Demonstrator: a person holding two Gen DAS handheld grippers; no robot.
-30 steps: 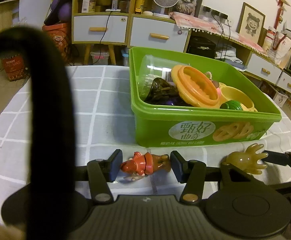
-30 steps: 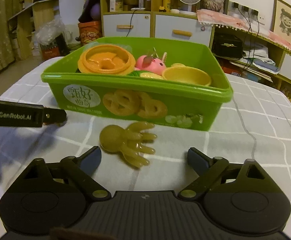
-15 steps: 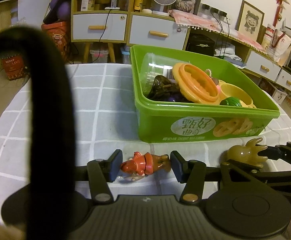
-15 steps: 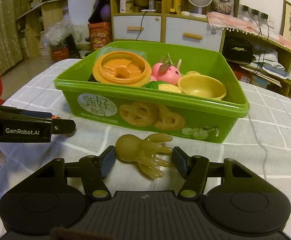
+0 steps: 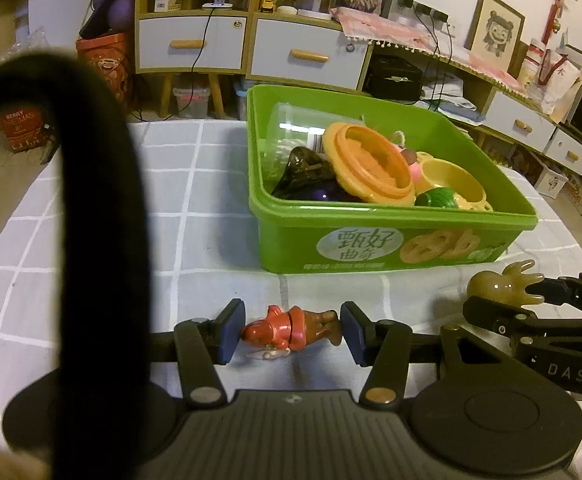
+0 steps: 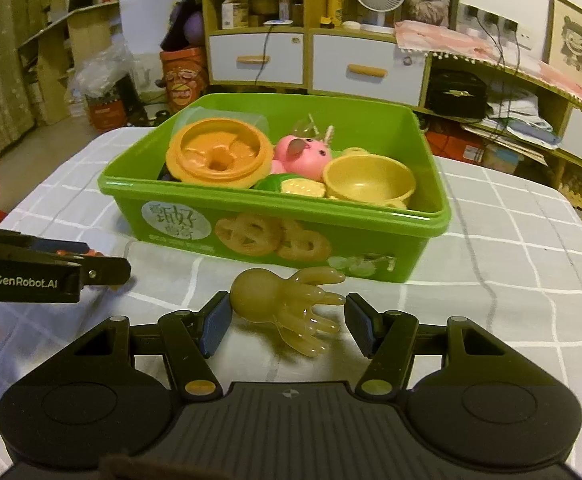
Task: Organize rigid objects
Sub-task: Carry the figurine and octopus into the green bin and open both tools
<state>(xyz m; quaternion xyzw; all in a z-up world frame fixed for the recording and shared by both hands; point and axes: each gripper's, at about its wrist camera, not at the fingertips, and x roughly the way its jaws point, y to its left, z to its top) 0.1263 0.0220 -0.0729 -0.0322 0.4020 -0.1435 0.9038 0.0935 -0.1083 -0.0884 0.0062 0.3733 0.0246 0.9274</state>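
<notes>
My left gripper (image 5: 291, 332) is shut on a small red and brown toy figure (image 5: 289, 330), held just above the checked tablecloth (image 5: 195, 240). My right gripper (image 6: 287, 318) is shut on a tan rubbery octopus toy (image 6: 287, 300); the octopus also shows in the left wrist view (image 5: 503, 284). A green plastic box (image 6: 275, 232) stands just beyond both grippers and holds an orange lidded pot (image 6: 219, 152), a pink pig (image 6: 303, 154), a yellow bowl (image 6: 371, 178) and other toys. The box also shows in the left wrist view (image 5: 391, 240).
A black strap (image 5: 91, 200) blocks the left of the left wrist view. The left gripper's side (image 6: 43, 276) shows at the left of the right wrist view. Drawer cabinets (image 5: 251, 48) and shelves stand behind the table.
My right gripper closed from wide open onto the octopus toy and lifted it a little. My left gripper kept its hold on the figure and rose slightly.
</notes>
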